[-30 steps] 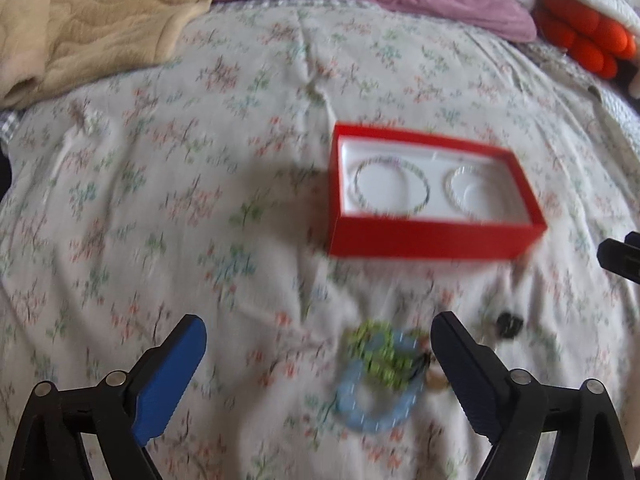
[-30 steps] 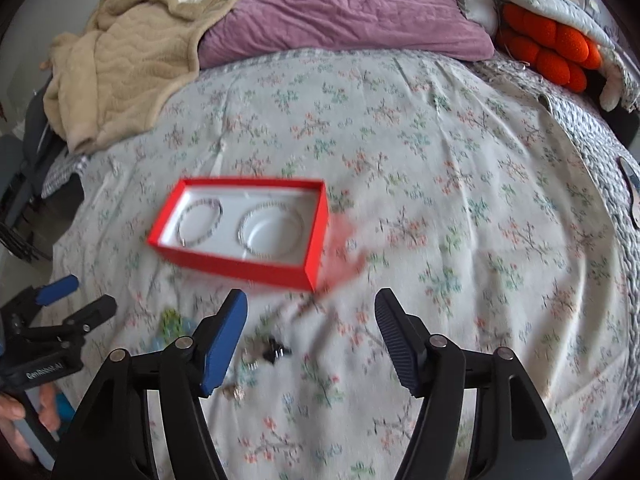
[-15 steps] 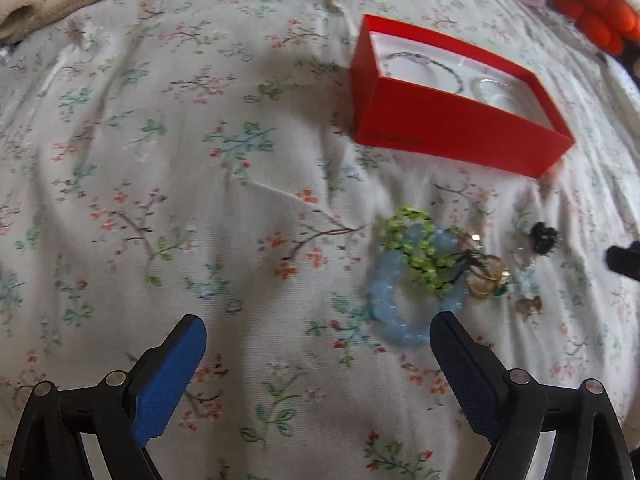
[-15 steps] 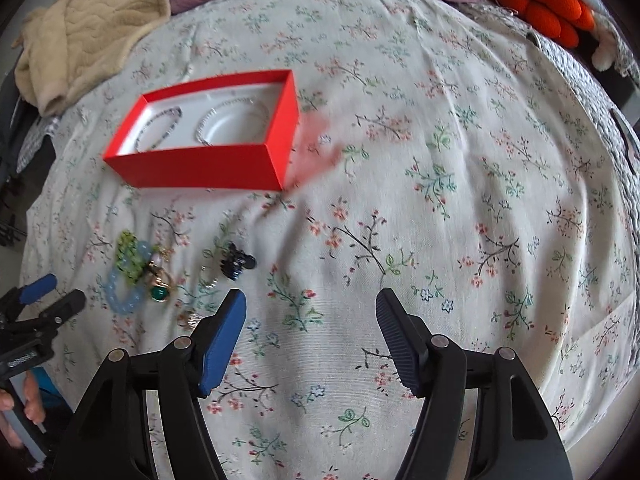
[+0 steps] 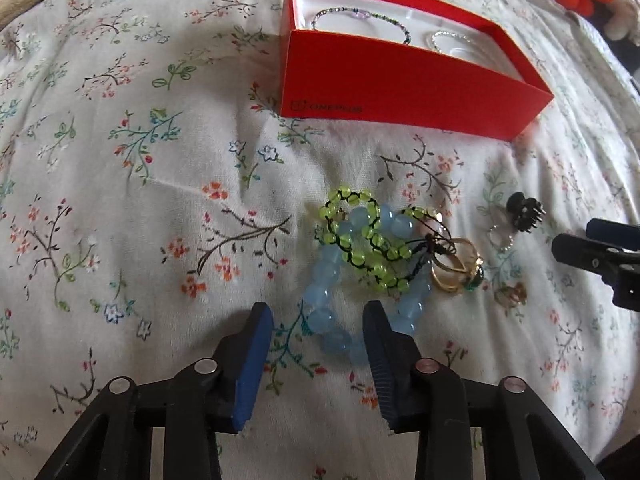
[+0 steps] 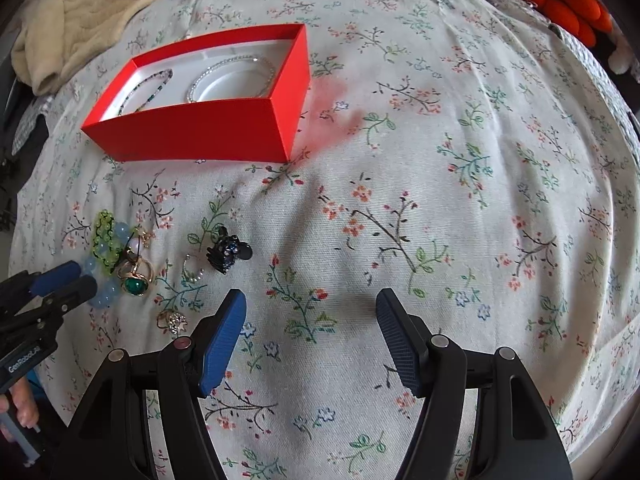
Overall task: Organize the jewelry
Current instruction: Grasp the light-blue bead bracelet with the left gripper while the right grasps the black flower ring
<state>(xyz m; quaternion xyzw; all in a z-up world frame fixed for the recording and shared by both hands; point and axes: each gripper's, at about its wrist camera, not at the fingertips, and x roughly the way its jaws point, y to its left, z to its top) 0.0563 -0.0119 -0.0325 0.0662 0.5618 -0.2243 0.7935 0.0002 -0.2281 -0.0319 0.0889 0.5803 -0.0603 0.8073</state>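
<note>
Left gripper [image 5: 316, 316] jaws part open, holding nothing, straddling the near arc of the pale blue bead bracelet [image 5: 332, 276] on the bed [image 5: 120, 160]; right gripper [image 6: 310, 306] jaws wide, empty, over bare sheet. Blue bracelet tangled under green bead bracelet [image 5: 362, 236], gold ring [image 5: 460, 268] just right of both, black clip [image 5: 524, 210] further right, so left clearly nearer the pile. Red box [image 5: 400, 80] straight beyond the pile, two strands already inside, long side across view.
</note>
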